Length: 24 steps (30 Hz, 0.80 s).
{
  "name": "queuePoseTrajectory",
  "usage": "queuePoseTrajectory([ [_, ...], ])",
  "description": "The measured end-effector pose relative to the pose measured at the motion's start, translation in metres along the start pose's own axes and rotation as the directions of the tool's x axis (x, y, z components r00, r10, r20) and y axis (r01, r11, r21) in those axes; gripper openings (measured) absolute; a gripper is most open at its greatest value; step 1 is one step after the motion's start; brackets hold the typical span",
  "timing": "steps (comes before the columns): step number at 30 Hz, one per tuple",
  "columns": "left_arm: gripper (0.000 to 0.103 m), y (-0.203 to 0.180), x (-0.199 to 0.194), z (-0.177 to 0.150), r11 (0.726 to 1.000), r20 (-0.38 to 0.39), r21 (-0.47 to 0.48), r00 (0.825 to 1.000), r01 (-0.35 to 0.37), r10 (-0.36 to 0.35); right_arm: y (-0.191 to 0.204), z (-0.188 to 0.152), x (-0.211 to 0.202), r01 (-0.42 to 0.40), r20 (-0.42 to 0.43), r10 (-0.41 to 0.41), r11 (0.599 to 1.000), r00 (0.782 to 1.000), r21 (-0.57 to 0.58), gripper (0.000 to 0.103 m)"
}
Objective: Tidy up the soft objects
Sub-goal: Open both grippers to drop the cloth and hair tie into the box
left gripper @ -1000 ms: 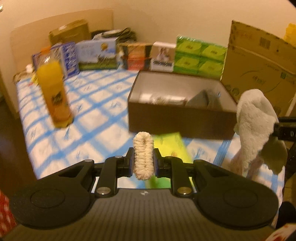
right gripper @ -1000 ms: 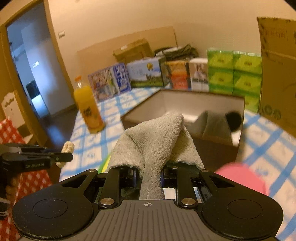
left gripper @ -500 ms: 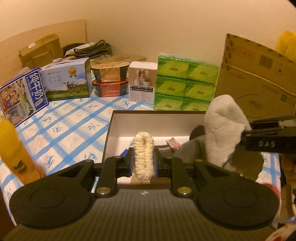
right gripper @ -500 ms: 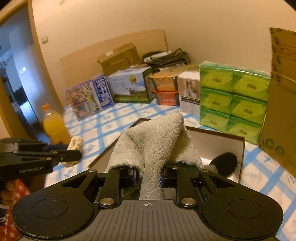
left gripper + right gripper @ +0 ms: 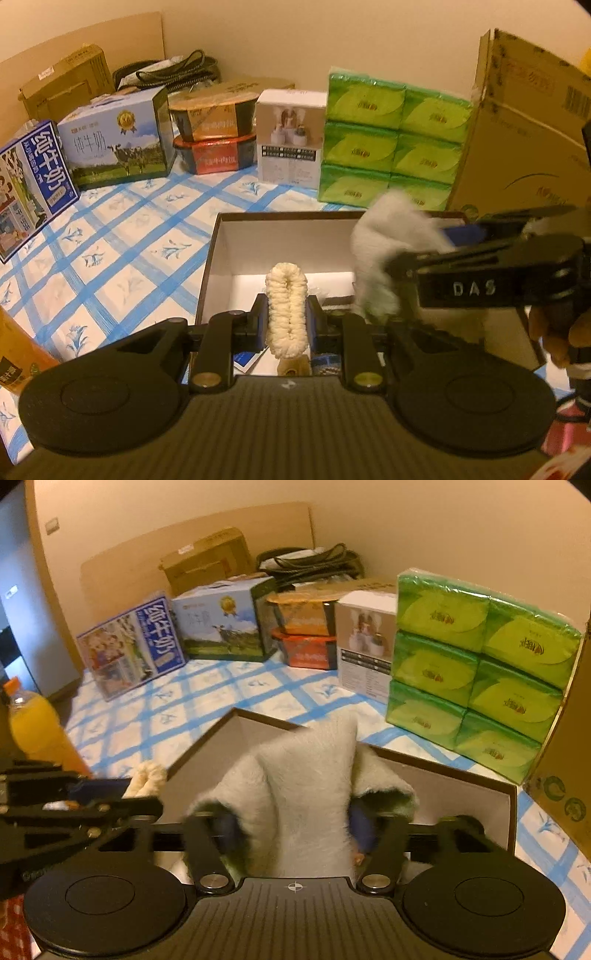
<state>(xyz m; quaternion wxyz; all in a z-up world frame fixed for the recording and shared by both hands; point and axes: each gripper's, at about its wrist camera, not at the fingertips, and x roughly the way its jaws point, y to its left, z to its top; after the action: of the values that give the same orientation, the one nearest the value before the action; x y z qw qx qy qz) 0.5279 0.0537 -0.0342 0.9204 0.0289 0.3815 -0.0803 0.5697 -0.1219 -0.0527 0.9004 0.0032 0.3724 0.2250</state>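
Jaws on my right gripper are opening to drop the grey cloth into the box, while my left gripper pinches the cream rope above it.

Open box sits on the bench, near edge. Behind it, along the wall, left to right: milk cartons, two stacked tubs, small box, tissue packs, big carton. Bottle stands left of the open box. Over the box: loop left, cloth right.
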Motion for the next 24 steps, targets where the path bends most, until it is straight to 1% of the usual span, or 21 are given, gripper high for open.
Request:
queuePoseTrajectory([
  [3,0.019,0.001,0.011,-0.004,1.000,-0.019,0.004,1.000,-0.005,0.005,-0.004,0.004,0.006,0.027,0.003,-0.027,1.000,1.000,-0.009,0.070],
  [11,0.019,-0.002,0.030,-0.007,1.000,-0.047,0.011,0.999,0.003,-0.002,-0.022,0.000,0.006,0.033,-0.018,-0.033,0.999,0.999,-0.004,0.071],
  [13,0.021,-0.003,0.034,-0.006,1.000,-0.049,0.013,0.999,0.003,-0.003,-0.026,-0.002,0.006,0.033,-0.026,-0.033,0.999,0.999,-0.006,0.071],
  [15,0.027,-0.003,0.037,-0.004,1.000,-0.052,0.009,0.999,0.003,-0.003,-0.028,-0.004,0.005,0.036,-0.028,-0.036,0.999,0.999,-0.009,0.071],
  [16,0.028,-0.003,0.038,-0.003,1.000,-0.049,0.005,0.999,-0.001,0.001,-0.029,-0.006,0.005,0.035,-0.029,-0.036,0.999,0.999,-0.010,0.071],
  [18,0.035,-0.003,0.040,-0.002,1.000,-0.040,0.002,0.999,-0.018,0.018,-0.032,-0.009,0.004,0.039,-0.034,-0.039,0.999,0.999,-0.008,0.071],
  [22,0.041,-0.002,0.040,0.000,0.999,-0.021,0.007,0.999,-0.034,0.034,-0.036,-0.015,0.003,0.041,-0.042,-0.041,0.999,0.998,-0.011,0.071],
  [24,0.047,-0.001,0.040,-0.001,0.999,-0.017,0.011,0.999,-0.038,0.038,-0.036,-0.018,0.001,0.037,-0.046,-0.038,0.999,0.998,-0.020,0.071],
])
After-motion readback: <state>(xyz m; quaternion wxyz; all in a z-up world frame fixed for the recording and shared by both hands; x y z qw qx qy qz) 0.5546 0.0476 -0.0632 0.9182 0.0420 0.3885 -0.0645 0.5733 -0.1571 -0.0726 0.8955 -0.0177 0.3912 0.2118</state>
